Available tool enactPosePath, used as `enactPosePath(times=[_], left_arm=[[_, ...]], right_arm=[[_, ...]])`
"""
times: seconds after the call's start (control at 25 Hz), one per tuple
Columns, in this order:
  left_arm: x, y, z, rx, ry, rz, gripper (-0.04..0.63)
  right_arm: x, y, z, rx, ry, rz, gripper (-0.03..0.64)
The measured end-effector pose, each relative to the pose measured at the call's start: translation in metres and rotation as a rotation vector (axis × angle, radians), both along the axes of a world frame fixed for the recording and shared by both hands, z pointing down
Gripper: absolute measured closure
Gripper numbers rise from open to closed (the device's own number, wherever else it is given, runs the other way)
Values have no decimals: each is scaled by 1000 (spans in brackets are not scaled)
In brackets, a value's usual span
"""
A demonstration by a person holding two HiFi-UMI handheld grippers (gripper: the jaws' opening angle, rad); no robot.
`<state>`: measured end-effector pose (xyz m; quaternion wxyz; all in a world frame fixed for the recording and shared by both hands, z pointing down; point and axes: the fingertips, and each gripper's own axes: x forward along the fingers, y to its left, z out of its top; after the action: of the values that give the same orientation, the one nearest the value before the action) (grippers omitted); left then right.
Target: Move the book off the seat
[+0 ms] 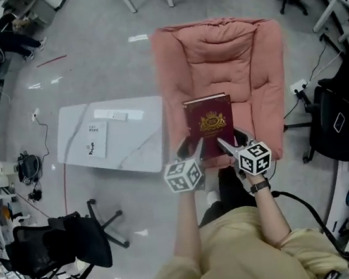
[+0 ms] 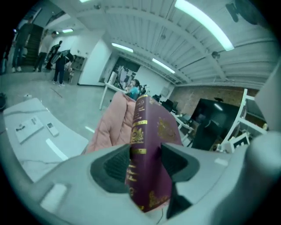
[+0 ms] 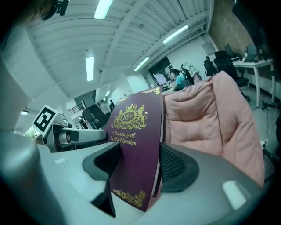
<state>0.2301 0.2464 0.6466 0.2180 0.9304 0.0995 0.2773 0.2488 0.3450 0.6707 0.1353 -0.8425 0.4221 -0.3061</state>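
We hold the maroon book (image 1: pixel 209 124) in the air with 2 hand-held grippers, over the pink armchair (image 1: pixel 214 54).
Our left hand-held gripper (image 1: pixel 191 147) is clamped on the book's near-left corner by the spine. Our right hand-held gripper (image 1: pixel 229 142) grips the near-right corner, jaws pressing both covers. The book, gold-crested and titled "A Treasury of World's Classics", lies cover-up above the seat's (image 1: pixel 258 124) front edge. 1 white table (image 1: pixel 73 123) stands left of the armchair, with a booklet (image 1: pixel 97 139) near its left edge.

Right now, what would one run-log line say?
left gripper: jaws shut on book | right gripper: jaws shut on book | book: held up over pink armchair
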Motion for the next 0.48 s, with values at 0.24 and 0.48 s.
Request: enactPosePath(times=[0.24,0.48], left_arm=[[-52,-65,-105,83,206,-94,376],[-122,-123,-190,98,377,-224,375]], right_arm=[[-40,-67,-100,83,156,-91,347],[-94,-131,-191,102,352,-213,347]])
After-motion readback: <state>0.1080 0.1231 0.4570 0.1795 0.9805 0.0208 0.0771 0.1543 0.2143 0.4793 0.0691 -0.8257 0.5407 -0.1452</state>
